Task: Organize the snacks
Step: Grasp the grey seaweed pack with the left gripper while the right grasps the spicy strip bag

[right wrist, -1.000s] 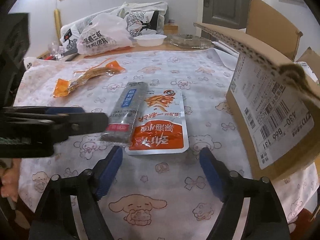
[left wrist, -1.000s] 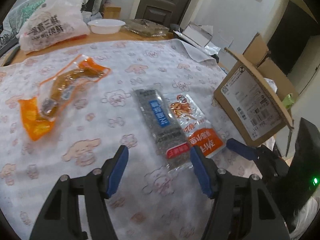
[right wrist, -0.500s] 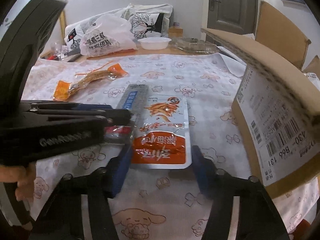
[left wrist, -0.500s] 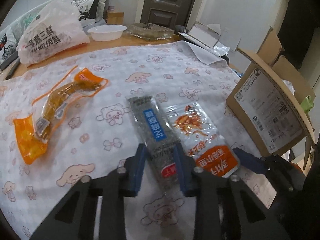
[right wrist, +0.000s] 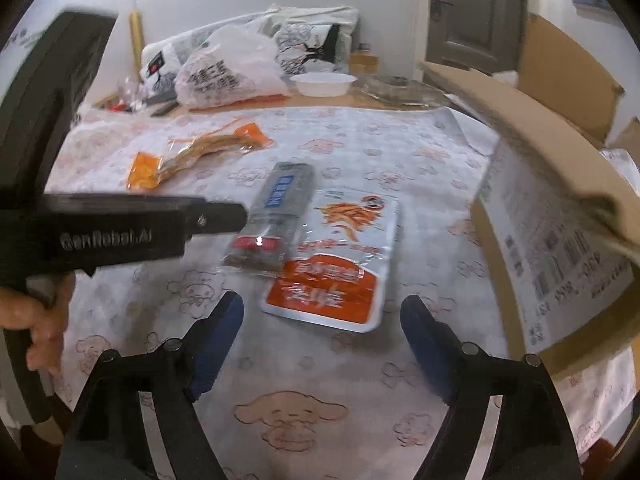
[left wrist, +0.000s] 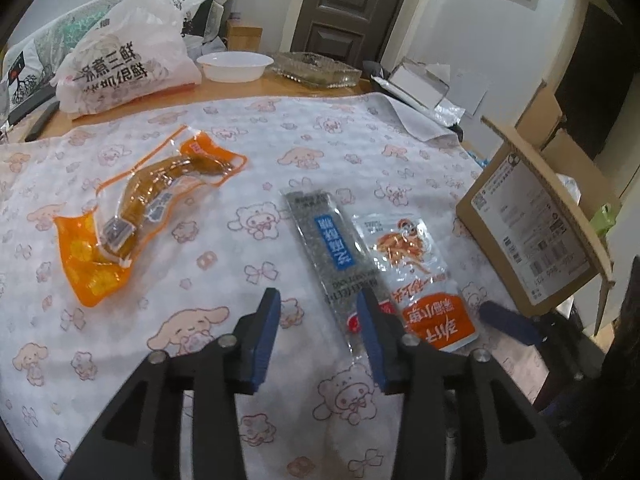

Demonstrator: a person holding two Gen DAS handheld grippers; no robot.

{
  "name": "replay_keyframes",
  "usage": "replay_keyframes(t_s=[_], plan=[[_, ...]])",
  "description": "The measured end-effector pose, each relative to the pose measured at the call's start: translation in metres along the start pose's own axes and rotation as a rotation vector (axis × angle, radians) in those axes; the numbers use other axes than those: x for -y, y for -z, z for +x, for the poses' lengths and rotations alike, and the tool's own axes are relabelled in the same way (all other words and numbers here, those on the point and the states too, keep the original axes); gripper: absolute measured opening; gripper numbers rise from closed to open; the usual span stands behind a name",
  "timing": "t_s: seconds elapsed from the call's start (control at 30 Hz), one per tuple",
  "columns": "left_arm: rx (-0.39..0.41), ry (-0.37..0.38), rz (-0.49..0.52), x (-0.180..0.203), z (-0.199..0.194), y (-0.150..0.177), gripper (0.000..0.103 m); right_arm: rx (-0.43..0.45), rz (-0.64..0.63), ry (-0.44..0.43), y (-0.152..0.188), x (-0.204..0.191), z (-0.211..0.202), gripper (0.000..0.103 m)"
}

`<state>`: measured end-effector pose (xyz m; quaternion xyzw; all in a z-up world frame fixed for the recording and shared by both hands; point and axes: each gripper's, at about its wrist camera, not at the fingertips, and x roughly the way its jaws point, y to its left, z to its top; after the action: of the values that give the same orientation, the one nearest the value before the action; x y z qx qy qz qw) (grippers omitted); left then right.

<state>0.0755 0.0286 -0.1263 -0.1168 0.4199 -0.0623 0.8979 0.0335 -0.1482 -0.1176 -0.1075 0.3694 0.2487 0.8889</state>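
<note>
A grey snack packet (left wrist: 332,248) with a blue label lies flat on the patterned cloth, partly over a white and orange snack packet (left wrist: 420,276). My left gripper (left wrist: 318,320) hovers at the grey packet's near end with its jaws opening. The right finger covers that end, and the pads do not press it. My right gripper (right wrist: 320,316) stands just short of the white and orange packet (right wrist: 332,264); its jaws are opening with nothing between them. An orange vacuum packet (left wrist: 148,208) of brown meat lies further left.
An open cardboard box (left wrist: 532,232) stands at the table's right edge, close to the right gripper. At the back sit a white plastic bag (left wrist: 124,64), a white bowl (left wrist: 234,66) and a glass tray (left wrist: 316,70). A hand (right wrist: 36,320) holds the left gripper's handle.
The left jaws closed in around the grey packet's near end, then spread apart again. The right jaws narrowed, then widened. The packets lie where they were.
</note>
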Motion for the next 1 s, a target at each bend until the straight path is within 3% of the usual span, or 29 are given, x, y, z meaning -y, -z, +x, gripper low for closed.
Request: replay_keyframes(t_s=[0.17, 0.27, 0.4, 0.53, 0.63, 0.7, 0.77, 1.0], plan=[[0.0, -0.003, -0.013, -0.006, -0.002, 0.0, 0.041, -0.02, -0.012, 0.015, -0.008, -0.007, 0.012, 0.076], [-0.013, 0.002, -0.012, -0.007, 0.002, -0.001, 0.041, -0.007, -0.024, 0.022, -0.009, -0.005, 0.01, 0.042], [-0.008, 0.004, 0.001, 0.003, 0.007, -0.005, 0.053, -0.015, -0.007, 0.024, -0.007, 0.004, 0.007, 0.03], [-0.018, -0.018, 0.023, 0.016, 0.021, -0.008, 0.057, -0.01, -0.001, 0.021, -0.003, 0.01, 0.003, 0.031], [-0.002, -0.112, 0.067, 0.026, 0.028, -0.01, 0.056, -0.016, 0.019, -0.003, -0.002, 0.014, 0.001, 0.034], [-0.003, -0.137, 0.058, 0.022, 0.03, -0.012, 0.046, -0.012, 0.03, -0.025, -0.002, 0.016, -0.001, 0.05], [-0.001, -0.152, 0.061, 0.018, 0.029, -0.013, 0.037, -0.006, 0.027, -0.035, -0.003, 0.016, -0.003, 0.061], [-0.008, -0.164, 0.093, 0.013, 0.03, -0.014, 0.037, -0.019, 0.032, -0.037, -0.003, 0.015, -0.001, 0.061]])
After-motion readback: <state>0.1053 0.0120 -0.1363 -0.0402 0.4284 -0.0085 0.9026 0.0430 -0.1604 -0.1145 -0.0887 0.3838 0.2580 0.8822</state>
